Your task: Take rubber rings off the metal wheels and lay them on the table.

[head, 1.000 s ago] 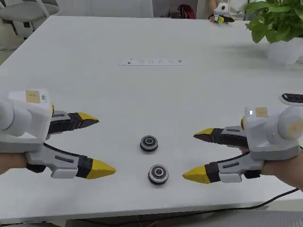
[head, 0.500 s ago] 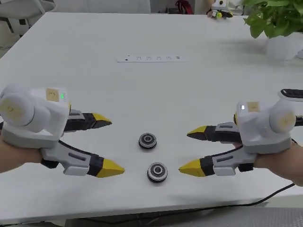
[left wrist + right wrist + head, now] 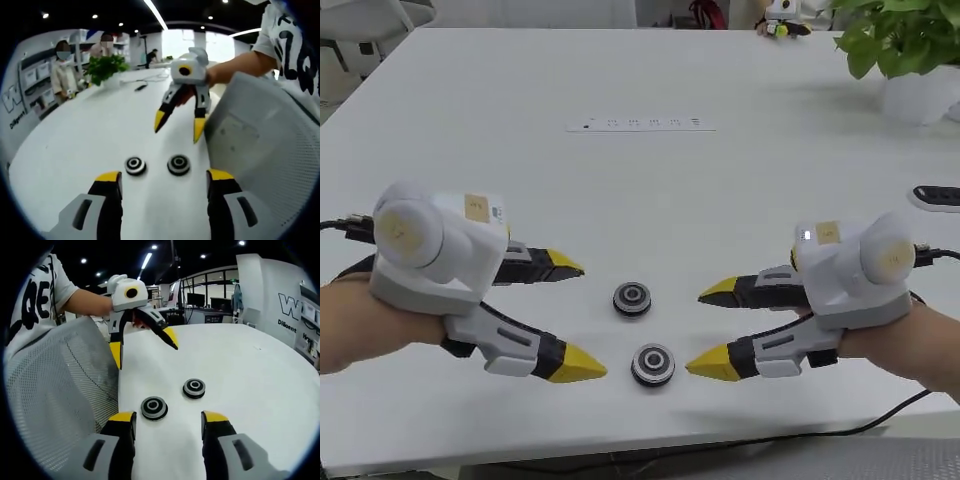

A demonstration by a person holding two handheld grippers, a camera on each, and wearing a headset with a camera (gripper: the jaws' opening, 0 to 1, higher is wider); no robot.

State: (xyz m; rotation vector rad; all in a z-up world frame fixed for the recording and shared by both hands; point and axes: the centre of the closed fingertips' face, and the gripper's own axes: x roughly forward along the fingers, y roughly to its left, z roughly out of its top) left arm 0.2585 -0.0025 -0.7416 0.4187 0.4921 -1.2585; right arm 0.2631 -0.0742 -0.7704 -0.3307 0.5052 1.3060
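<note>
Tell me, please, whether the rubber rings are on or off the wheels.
On: the near wheel and far wheel each wear a black ring around the hub.

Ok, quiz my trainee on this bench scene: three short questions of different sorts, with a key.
1. True or false: the left gripper and the right gripper are both open.
2. How many wheels lie on the table? A one, B two, C four.
3. Fill in: the wheels lie ___ the two grippers.
Key: 1 true. 2 B, the near wheel and the far wheel. 3 between.
</note>
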